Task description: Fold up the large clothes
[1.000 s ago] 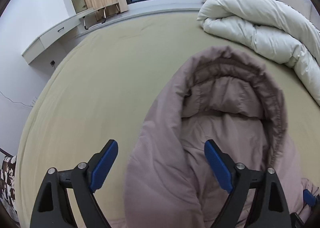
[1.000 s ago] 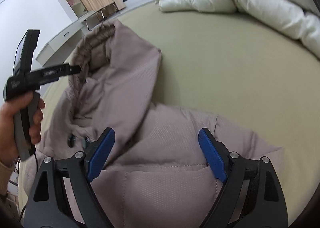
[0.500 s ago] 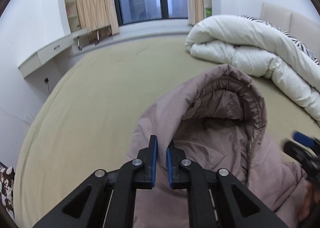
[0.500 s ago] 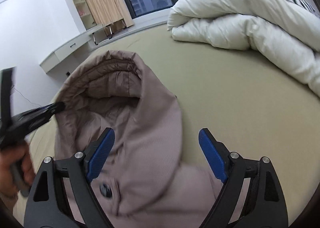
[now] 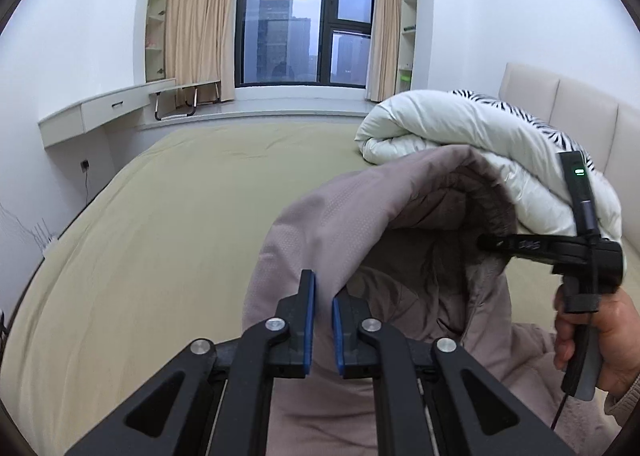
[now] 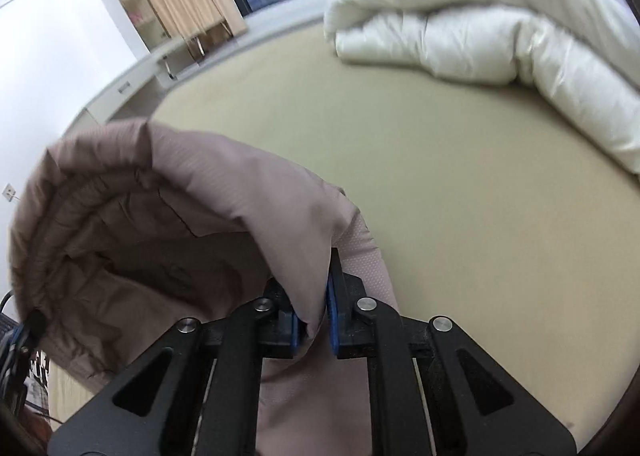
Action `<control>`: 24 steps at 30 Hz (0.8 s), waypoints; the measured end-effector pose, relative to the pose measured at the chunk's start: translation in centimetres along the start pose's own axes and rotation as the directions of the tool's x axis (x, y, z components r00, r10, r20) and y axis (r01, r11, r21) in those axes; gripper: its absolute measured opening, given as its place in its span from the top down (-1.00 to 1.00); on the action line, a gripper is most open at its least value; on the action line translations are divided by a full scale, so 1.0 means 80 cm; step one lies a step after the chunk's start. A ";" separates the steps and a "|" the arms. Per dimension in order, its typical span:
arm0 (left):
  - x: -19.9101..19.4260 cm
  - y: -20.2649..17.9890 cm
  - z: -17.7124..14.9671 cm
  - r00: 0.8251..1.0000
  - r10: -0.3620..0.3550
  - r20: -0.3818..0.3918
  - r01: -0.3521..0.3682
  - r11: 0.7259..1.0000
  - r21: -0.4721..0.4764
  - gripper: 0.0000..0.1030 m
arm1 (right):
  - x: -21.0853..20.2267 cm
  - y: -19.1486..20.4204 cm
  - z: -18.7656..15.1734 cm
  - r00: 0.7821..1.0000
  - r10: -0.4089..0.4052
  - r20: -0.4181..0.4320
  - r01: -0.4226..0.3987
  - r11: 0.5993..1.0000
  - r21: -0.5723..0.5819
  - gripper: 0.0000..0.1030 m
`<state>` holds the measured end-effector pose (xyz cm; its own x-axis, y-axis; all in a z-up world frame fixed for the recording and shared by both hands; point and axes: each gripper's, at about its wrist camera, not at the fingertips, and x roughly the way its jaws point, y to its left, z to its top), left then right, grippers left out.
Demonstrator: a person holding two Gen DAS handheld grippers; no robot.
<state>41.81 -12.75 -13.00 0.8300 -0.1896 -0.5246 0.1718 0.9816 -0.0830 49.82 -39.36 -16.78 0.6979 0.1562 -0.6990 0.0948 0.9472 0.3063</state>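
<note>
A mauve padded hooded jacket [image 5: 360, 224] is lifted off the olive bed sheet [image 5: 180, 216], its hood open toward me. My left gripper [image 5: 323, 296] is shut on the left edge of the hood. My right gripper [image 6: 320, 288] is shut on the right edge of the hood [image 6: 180, 192]. In the left wrist view the right gripper [image 5: 490, 243] pinches the hood rim at the right, with a hand [image 5: 600, 340] on its handle. The jacket's lower body is hidden below both views.
A rolled white duvet [image 5: 460, 136] lies at the bed's far right, also in the right wrist view [image 6: 480, 28]. A beige headboard [image 5: 568, 104] stands behind it. A white desk [image 5: 104, 108] and a window [image 5: 304, 28] are beyond the bed.
Both grippers went from open to shut on the hood edges, the left first. The hood has been lifted up from the bed and both views have tilted upward.
</note>
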 end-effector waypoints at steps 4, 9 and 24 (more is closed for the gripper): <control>-0.059 0.013 -0.017 0.999 -0.041 0.026 0.043 0.995 -0.090 0.84 | -0.107 0.017 -0.032 0.990 0.036 0.136 -0.023 0.995 -0.095 0.81; -0.131 0.020 -0.072 0.997 -0.080 0.022 0.083 0.974 -0.209 0.84 | -0.217 0.025 -0.142 0.972 0.067 0.227 -0.026 0.983 -0.180 0.81; -0.227 0.017 -0.196 0.973 -0.132 -0.191 0.053 0.928 -0.368 0.65 | -0.279 -0.073 -0.375 1.000 0.005 -0.001 -0.005 1.000 0.021 0.74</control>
<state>18.64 -7.65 -16.90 0.6834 -0.3097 -0.6611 0.0084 0.9088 -0.4170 12.41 -39.95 -22.35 0.6973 0.1610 -0.6985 0.1066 0.9403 0.3231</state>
